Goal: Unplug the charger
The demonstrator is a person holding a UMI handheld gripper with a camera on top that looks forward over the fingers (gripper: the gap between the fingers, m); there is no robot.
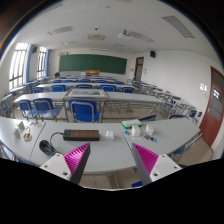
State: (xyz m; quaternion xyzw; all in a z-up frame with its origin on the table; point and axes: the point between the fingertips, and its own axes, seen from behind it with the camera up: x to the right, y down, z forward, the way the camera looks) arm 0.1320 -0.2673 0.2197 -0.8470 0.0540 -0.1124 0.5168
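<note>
A dark, flat, oblong block [75,133], probably a power strip or charger, lies on the long grey desk [110,140] just beyond my left finger. A black cable [46,148] curls from it toward the desk's near left edge. Whether a plug sits in it is too small to tell. My gripper [110,150] is open and empty, with its magenta pads [75,156] wide apart above the desk's front edge. The block is ahead and slightly left of the gap between the fingers, not between them.
Small white and teal items [135,127] lie on the desk beyond my right finger. A small upright object [27,133] stands at the desk's left end. Rows of desks with blue chairs [85,110] fill the room behind, with a green chalkboard [92,64] on the far wall. A brown door [213,105] is at right.
</note>
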